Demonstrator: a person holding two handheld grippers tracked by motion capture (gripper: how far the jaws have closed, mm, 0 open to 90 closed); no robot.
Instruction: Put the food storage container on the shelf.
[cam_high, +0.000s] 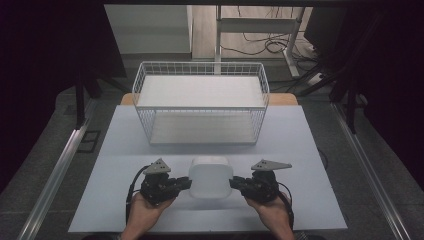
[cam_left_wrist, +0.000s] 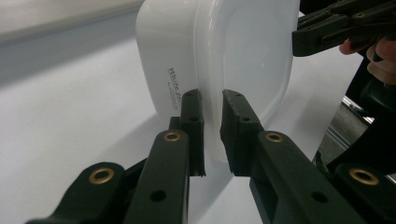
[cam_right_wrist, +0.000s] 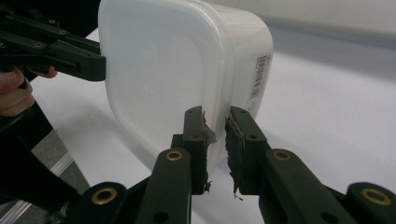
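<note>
Two grippers are being used on one white box, which is sitting on the desk in front of the wire basket. The box rim is being pinched by the left gripper and by the right gripper, fingers clenched on it. For a good lift, both sides should be raised together and kept level.
</note>
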